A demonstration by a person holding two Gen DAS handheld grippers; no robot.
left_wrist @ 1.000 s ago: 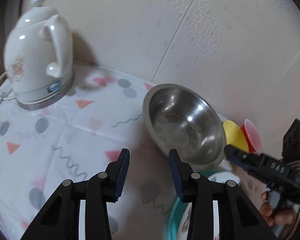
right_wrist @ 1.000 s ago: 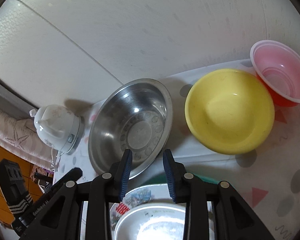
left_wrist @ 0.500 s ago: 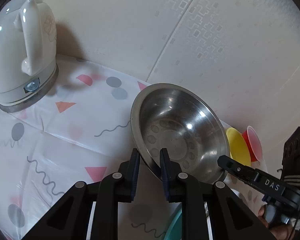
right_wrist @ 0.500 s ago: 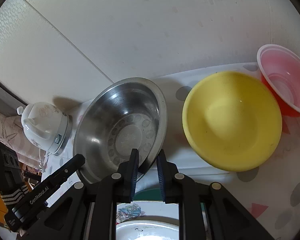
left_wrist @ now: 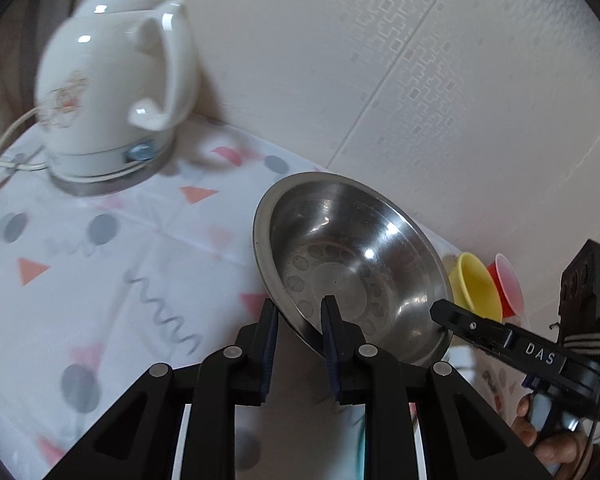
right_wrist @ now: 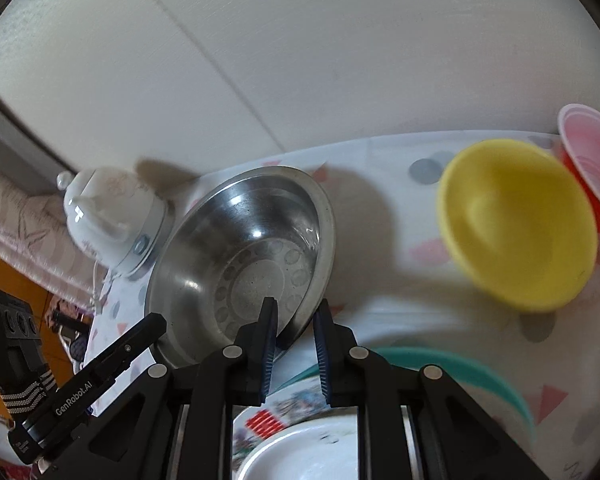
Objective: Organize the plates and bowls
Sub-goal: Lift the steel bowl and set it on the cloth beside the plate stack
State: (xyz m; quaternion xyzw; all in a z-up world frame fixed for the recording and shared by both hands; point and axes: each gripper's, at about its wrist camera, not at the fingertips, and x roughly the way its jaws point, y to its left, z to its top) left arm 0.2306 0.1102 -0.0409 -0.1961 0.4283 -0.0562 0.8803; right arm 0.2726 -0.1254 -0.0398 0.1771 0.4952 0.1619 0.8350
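Note:
A steel bowl (left_wrist: 352,264) (right_wrist: 252,248) hangs tilted over the patterned tablecloth (left_wrist: 100,260), held at its near rim from two sides. My left gripper (left_wrist: 299,332) is shut on the rim's left part. My right gripper (right_wrist: 296,330) is shut on the rim's right part. Each view shows the other gripper's finger at the bowl's edge. A yellow bowl (right_wrist: 516,228) and a red bowl with a pink inside (right_wrist: 592,168) stand to the right by the wall. Below my right gripper lie a teal plate (right_wrist: 460,364), a patterned plate (right_wrist: 284,412) and a white bowl (right_wrist: 308,452).
A white electric kettle (left_wrist: 112,92) with its cord stands at the back left, close to the steel bowl. The pale wall (left_wrist: 420,80) runs right behind the table. A hand (left_wrist: 556,444) holds the right gripper's handle.
Both grippers went from open jaws in front of the steel bowl to shut on its rim. The bowl now tilts more, and the yellow bowl has slid right in the right wrist view.

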